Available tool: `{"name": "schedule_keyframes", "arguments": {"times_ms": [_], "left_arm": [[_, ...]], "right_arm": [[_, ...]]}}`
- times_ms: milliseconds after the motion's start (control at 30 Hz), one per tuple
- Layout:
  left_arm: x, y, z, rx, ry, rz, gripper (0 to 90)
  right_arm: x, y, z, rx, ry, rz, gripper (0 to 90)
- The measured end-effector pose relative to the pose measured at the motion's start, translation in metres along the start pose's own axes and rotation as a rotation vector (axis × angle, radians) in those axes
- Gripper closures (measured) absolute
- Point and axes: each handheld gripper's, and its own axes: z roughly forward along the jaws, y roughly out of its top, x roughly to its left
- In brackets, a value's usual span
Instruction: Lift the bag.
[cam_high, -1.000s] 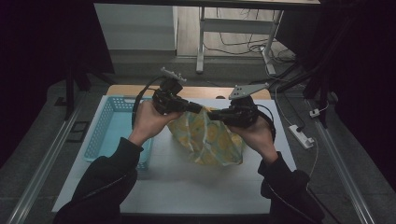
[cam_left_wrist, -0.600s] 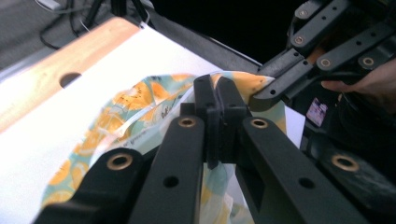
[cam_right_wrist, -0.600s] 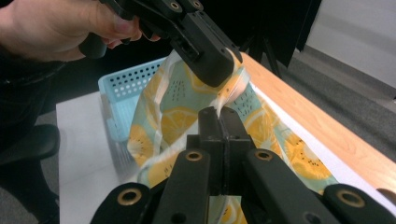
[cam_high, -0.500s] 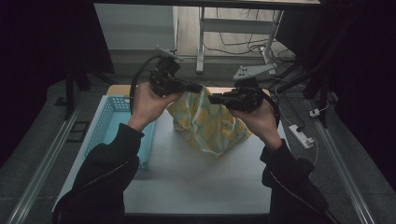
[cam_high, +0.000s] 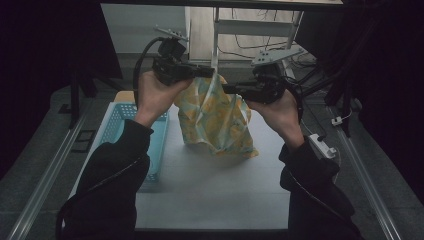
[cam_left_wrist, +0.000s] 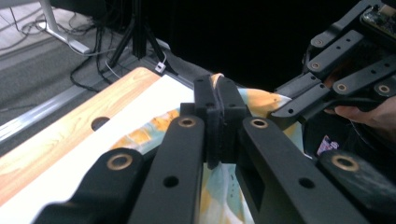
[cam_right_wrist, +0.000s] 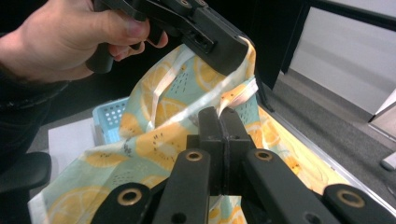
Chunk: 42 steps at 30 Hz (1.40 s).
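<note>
A pale green cloth with orange citrus slices (cam_high: 215, 120) hangs between my two grippers above the white table (cam_high: 210, 195). Its lower edge still rests on the table. My left gripper (cam_high: 210, 71) is shut on the cloth's top edge at the upper left. A little lower and to the right, my right gripper (cam_high: 226, 90) is shut on the same edge. In the left gripper view the jaws (cam_left_wrist: 218, 93) pinch the cloth (cam_left_wrist: 261, 100), with the right gripper (cam_left_wrist: 285, 109) close by. In the right gripper view the jaws (cam_right_wrist: 219, 116) clamp a hem of the cloth (cam_right_wrist: 159, 135) below the left gripper (cam_right_wrist: 233, 51).
A light blue perforated basket (cam_high: 115, 130) stands on the table's left side, beside the left forearm. A wooden strip (cam_left_wrist: 70, 135) borders the table's far edge. A white power strip (cam_high: 320, 146) lies off the right edge. Metal rails run along both sides.
Both hands have risen with the cloth still gripped. More of the cloth has lifted off the table and now hangs lengthwise.
</note>
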Motion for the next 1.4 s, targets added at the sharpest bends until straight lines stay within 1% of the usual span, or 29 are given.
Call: {"name": "schedule_keyframes", "arguments": {"times_ms": [67,133,200,233,300,400,633,867,1000,1133,1300,1333,1400], "left_arm": [[-0.001,0.003,-0.002,-0.011,0.003,0.005,89.2],[-0.003,0.006,-0.004,-0.018,0.014,0.017,89.2],[-0.004,0.007,-0.005,-0.029,0.015,0.021,89.1],[-0.005,0.007,-0.004,-0.033,0.024,0.029,89.1],[-0.006,0.004,0.0,-0.023,0.04,0.042,89.1],[-0.004,-0.002,0.006,-0.018,0.037,0.035,89.1],[0.006,-0.012,0.023,0.016,0.028,0.021,88.7],[0.017,-0.03,0.045,0.099,0.044,0.008,88.4],[0.023,-0.042,0.056,0.139,0.045,-0.004,88.2],[0.026,-0.053,0.065,0.171,0.054,-0.007,87.9],[0.029,-0.059,0.067,0.175,0.057,-0.007,85.7],[0.029,-0.059,0.066,0.169,0.056,-0.007,83.9],[0.029,-0.06,0.063,0.159,0.056,-0.001,77.6]], "right_arm": [[0.001,0.003,-0.001,-0.006,-0.003,-0.006,90.0],[0.002,0.006,-0.002,-0.013,-0.006,-0.009,90.0],[0.003,0.009,-0.004,-0.023,-0.01,-0.011,90.0],[0.003,0.009,-0.004,-0.026,-0.011,-0.01,90.0],[0.003,0.007,-0.004,-0.023,-0.018,-0.012,90.0],[-0.001,0.0,0.0,-0.012,-0.019,0.002,90.0],[-0.013,-0.016,0.009,0.019,-0.034,0.036,90.0],[-0.02,-0.037,0.023,0.066,-0.041,0.049,89.6],[-0.025,-0.051,0.032,0.089,-0.037,0.07,89.4],[-0.026,-0.061,0.039,0.108,-0.03,0.082,88.9],[-0.025,-0.066,0.045,0.117,-0.024,0.091,87.3],[-0.025,-0.066,0.044,0.114,-0.023,0.093,86.2],[-0.024,-0.065,0.043,0.11,-0.02,0.095,83.7]]}}
